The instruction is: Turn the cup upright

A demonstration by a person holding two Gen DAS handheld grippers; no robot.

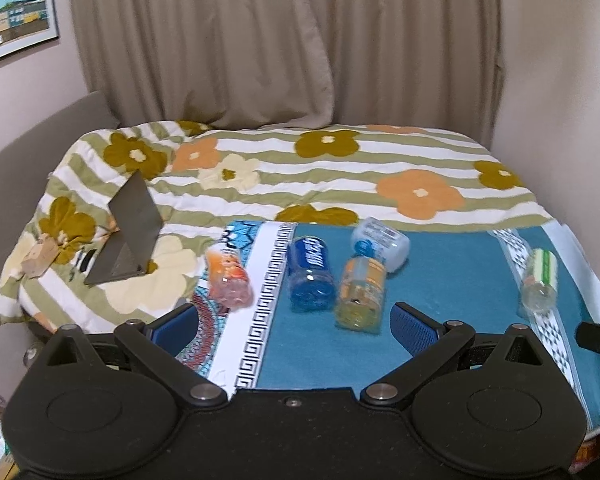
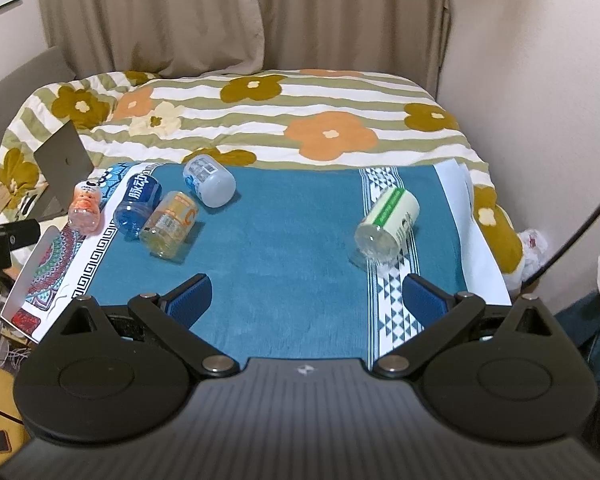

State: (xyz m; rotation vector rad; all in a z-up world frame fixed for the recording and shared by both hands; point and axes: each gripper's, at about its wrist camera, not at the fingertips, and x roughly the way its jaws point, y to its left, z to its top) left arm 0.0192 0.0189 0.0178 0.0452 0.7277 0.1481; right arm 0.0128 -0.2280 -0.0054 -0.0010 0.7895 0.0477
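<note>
Several plastic bottles lie on their sides on a blue cloth [image 2: 284, 232] on the bed. A clear bottle with a green and white label [image 2: 388, 222] lies alone at the right; it also shows in the left wrist view [image 1: 539, 280]. At the left lie an orange bottle [image 1: 228, 278], a blue bottle [image 1: 310, 274], a yellow bottle [image 1: 360, 292] and a whitish bottle [image 1: 380, 242]. My left gripper [image 1: 294, 320] is open and empty, just short of the blue and yellow bottles. My right gripper [image 2: 306, 296] is open and empty, short of the green-labelled bottle.
A flowered striped quilt [image 2: 300, 120] covers the bed behind the cloth. A grey folded stand [image 1: 130, 236] leans at the left. Beige curtains [image 1: 280, 40] and walls close the back and right. Patterned borders [image 1: 260, 312] edge the cloth.
</note>
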